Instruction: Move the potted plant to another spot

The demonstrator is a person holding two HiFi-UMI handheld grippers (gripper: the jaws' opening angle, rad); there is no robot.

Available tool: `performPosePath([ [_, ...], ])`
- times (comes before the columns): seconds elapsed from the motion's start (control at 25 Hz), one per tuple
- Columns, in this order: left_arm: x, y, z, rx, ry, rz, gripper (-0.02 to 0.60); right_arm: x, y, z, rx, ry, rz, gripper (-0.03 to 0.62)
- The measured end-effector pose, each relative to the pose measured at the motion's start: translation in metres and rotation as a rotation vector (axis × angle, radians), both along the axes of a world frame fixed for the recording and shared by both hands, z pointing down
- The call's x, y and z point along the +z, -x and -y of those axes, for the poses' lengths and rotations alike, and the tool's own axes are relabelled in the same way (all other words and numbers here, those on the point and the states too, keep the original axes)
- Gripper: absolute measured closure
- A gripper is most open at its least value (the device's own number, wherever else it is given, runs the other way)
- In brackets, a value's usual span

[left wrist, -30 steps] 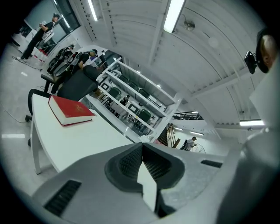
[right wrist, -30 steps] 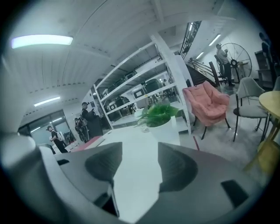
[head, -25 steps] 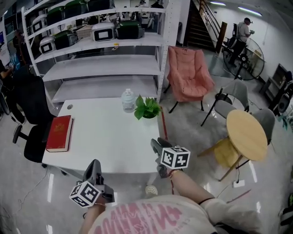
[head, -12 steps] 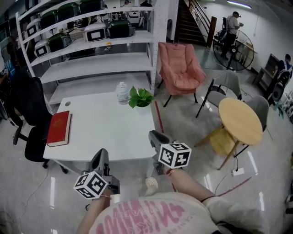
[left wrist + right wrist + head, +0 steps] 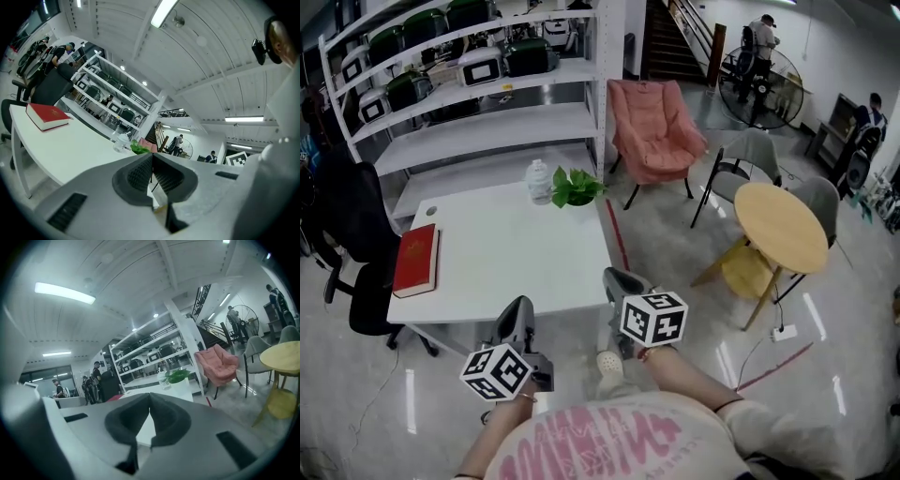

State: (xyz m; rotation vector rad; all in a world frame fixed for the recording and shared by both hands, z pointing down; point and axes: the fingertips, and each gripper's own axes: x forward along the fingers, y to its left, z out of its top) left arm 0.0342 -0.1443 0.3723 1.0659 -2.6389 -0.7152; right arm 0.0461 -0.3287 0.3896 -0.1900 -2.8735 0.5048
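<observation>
**A:** So, what are the two claws doing, closest in?

**B:** Both are hanging just off the near edge of the tabletop [image 5: 516,258], touching nothing. The left claw [image 5: 521,307] is pointing level with its jaws pressed together and nothing between them. The right claw [image 5: 612,277] is tipping slightly downward. Its jaws have just been closing and are now meeting pad to pad, also empty.

**A:** And what is lying beyond them?

**B:** A red book [image 5: 416,260] is resting by the left edge, well apart from the rest. At the far right corner the potted plant [image 5: 574,187] is standing upright, with a clear bottle [image 5: 538,181] sitting just beside it on its left. Whether the leaves are brushing the bottle, I cannot tell. Behind the tabletop, shelving [image 5: 487,122] is rising, and a pink chair [image 5: 654,131] is standing off to the right.

**A:** Which claw is looking better placed?

**B:** The right one, I am judging. The plant is sitting straight ahead across the whole depth of the tabletop, somewhat nearer that claw's side. Its white pot [image 5: 179,386] is standing with its axis vertical, so a level approach is suiting it, with the jaws opening first and closing on the pot's sides. The bottle is crowding the left flank, so the jaw going in on that side is getting less room.
</observation>
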Motion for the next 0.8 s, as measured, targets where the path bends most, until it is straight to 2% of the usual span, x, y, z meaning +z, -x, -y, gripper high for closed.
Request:
performPosePath([
  [0.44, 0.033, -0.026, 0.015, 0.064, 0.017, -0.072, 0.578, 0.031, -0.031, -0.004, -0.017, -0.083, -0.113, 0.586],
  [0.8, 0.04, -0.031, 0.018, 0.075, 0.027, -0.086, 0.578, 0.042, -0.04, -0.005, -0.026, -0.08, -0.138, 0.586],
])
